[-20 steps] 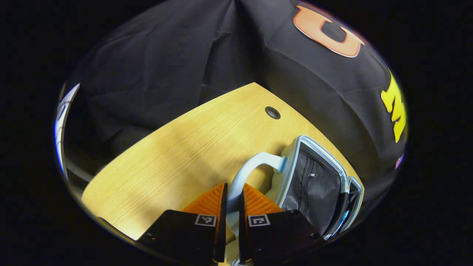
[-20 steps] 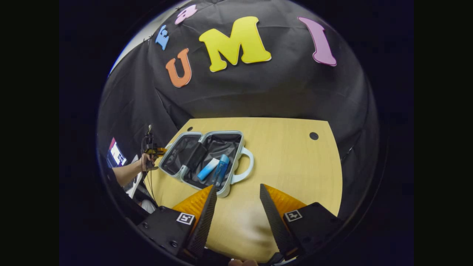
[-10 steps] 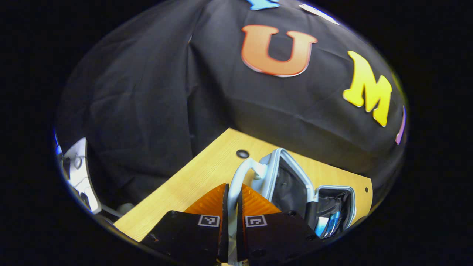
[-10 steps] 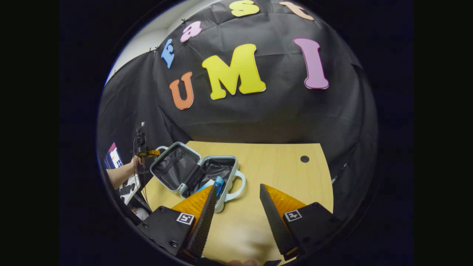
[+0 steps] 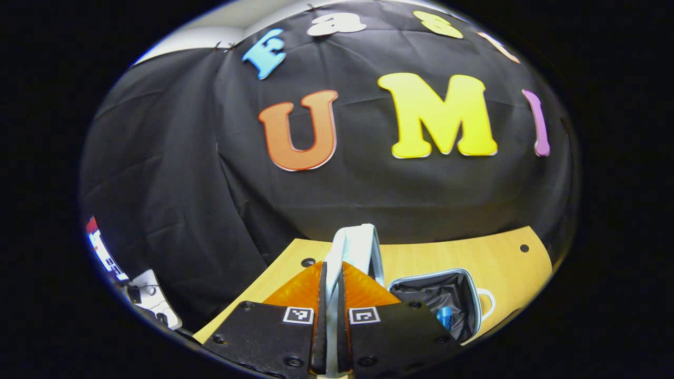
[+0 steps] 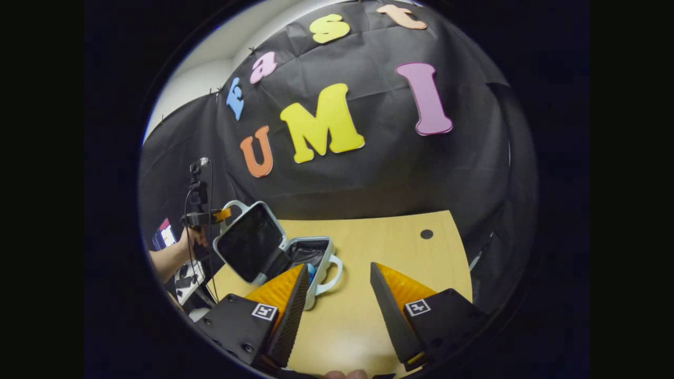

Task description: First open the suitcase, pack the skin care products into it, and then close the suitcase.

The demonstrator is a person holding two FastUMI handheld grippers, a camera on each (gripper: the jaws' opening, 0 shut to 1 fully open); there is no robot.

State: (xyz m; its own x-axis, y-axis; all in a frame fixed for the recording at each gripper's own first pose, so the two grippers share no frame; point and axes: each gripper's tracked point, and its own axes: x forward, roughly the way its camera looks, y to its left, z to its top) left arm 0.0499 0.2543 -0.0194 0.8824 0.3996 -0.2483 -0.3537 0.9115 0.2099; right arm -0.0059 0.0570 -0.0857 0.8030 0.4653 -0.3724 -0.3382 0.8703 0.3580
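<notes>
Suitcase [image 6: 274, 252] sits on the desk [image 6: 389, 252], its lid raised — the left gripper [image 5: 331, 273] clamps the lid's handle [image 5: 355, 247]; the right gripper [image 6: 337, 273] hangs open above bare desk.

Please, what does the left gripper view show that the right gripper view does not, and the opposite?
Left gripper view: close up, the left gripper shut on the lid handle, seen edge-on. Right gripper view: a hand holding that gripper, the lid half raised with its dark lining facing the camera, and the right gripper open above the table. Both: the suitcase's lower half lying open with a blue bottle inside.
</notes>
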